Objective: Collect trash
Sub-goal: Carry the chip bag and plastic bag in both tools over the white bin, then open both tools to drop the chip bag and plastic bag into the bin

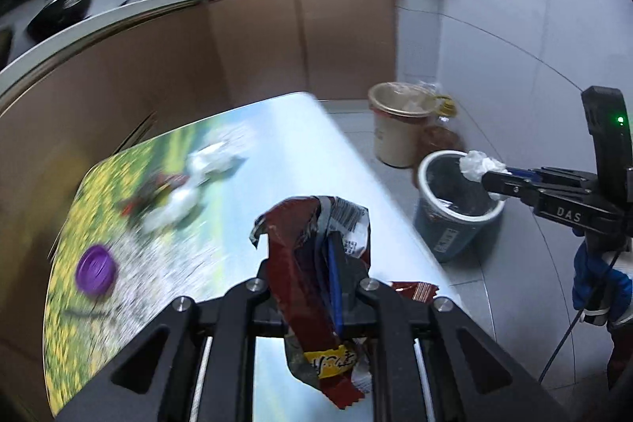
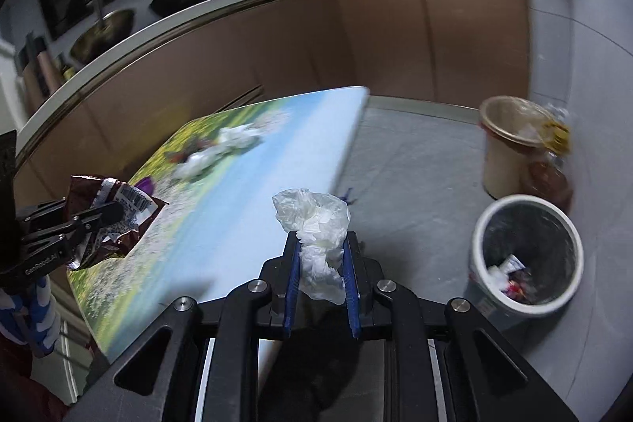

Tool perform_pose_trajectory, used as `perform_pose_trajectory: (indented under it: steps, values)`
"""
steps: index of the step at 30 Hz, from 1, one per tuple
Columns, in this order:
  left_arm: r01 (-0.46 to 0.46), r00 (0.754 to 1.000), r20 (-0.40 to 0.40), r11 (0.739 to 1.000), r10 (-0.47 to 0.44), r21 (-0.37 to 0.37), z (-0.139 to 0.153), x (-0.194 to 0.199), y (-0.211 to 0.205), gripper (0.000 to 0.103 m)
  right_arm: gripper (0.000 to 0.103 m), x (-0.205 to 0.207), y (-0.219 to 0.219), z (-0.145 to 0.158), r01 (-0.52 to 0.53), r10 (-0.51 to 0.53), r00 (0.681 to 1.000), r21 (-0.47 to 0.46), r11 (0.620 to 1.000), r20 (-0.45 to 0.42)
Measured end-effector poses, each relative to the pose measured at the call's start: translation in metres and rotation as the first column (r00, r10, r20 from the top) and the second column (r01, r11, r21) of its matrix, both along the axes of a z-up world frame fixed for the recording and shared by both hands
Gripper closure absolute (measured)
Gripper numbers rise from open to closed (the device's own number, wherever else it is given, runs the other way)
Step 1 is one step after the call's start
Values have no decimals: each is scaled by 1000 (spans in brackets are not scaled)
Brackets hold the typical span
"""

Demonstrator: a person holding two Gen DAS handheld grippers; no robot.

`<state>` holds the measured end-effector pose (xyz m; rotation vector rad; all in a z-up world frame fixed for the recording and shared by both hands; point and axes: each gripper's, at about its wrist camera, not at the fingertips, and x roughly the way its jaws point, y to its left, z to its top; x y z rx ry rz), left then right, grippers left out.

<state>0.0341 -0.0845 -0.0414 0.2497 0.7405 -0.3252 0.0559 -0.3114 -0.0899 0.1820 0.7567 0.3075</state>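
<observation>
The right gripper (image 2: 319,248) is clenched on a crumpled white plastic wad (image 2: 316,224), pinched between its blue pads (image 2: 293,287). In the left wrist view the wad hangs at the near rim of the round grey-and-white waste bin (image 1: 455,224); in the right wrist view the bin sits to the right of and below the fingers, so whether the wad is truly above the opening cannot be told.

The left gripper (image 1: 336,256) is clenched on a crumpled dark-red foil snack wrapper (image 1: 312,248), held above the table with a printed landscape top (image 1: 277,153).

Risks:
- Releasing at the rim may drop the light wad onto the floor.
- The wrapper hangs loosely below the fingers; a fast swing may pull it free.

Ahead of the left gripper, white wads (image 1: 209,161) and a purple round cap (image 1: 96,268) remain on the table.
</observation>
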Motion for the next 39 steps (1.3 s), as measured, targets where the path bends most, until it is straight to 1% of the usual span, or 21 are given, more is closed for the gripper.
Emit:
perform_pose_trajectory:
  steps: [3,8,13,16,24,25,26,28,29,30,31,32,33,34,35,37,39]
  values:
    - [68,998,-13,997,-68,22,-6,13,-34,89,83,-1,-25,-9,60,-60,998,3,998,-11]
    - [152,988,-38,988,-150,38,-20,35,-82,89,83,3,-66,-26,159,-159,987,3,987,-37]
    - [239,970,-64,970,-235,51,-35,63,-137,89,83,14,-106,-44,245,-245,967,-4,969,-66]
    - [283,956,-94,958,-277,53,-45,89,-169,89,83,26,-124,-54,288,-289,954,-19,957,-84]
    - [354,919,-189,935,-347,4,-69,164,-252,89,83,65,-179,-78,402,-404,908,-41,915,-113]
    - [356,915,-200,934,-350,-6,-71,171,-261,88,82,72,-185,-82,412,-415,902,-52,910,-120]
    - [357,913,-208,934,-352,-16,-73,177,-269,86,82,77,-191,-86,419,-423,897,-59,906,-126]
    - [355,909,-222,934,-352,-31,-79,191,-288,86,82,87,-201,-94,429,-435,890,-72,901,-137]
    - [352,907,-234,935,-351,-36,-82,197,-297,85,80,92,-205,-97,431,-439,887,-81,899,-141]
    - [349,901,-254,935,-351,-54,-87,206,-307,84,79,97,-209,-101,436,-445,884,-92,895,-144]
    - [345,898,-264,936,-351,-69,-90,211,-314,75,79,103,-213,-105,444,-456,877,-108,889,-148]
    - [341,895,-275,936,-350,-82,-93,216,-320,63,76,106,-216,-108,451,-465,873,-119,885,-149]
    - [334,893,-286,938,-347,-95,-98,222,-326,57,72,109,-221,-111,455,-470,870,-126,882,-152]
    - [326,893,-291,939,-343,-106,-101,226,-331,51,64,112,-224,-115,462,-478,864,-133,877,-154]
    - [321,894,-293,940,-340,-114,-103,229,-333,51,57,111,-226,-116,468,-487,860,-144,872,-154]
    - [311,895,-292,941,-337,-132,-103,232,-333,51,53,111,-228,-119,478,-503,851,-173,861,-151]
    - [306,899,-277,940,-338,-153,-98,230,-327,51,52,108,-230,-118,485,-509,847,-170,858,-151]
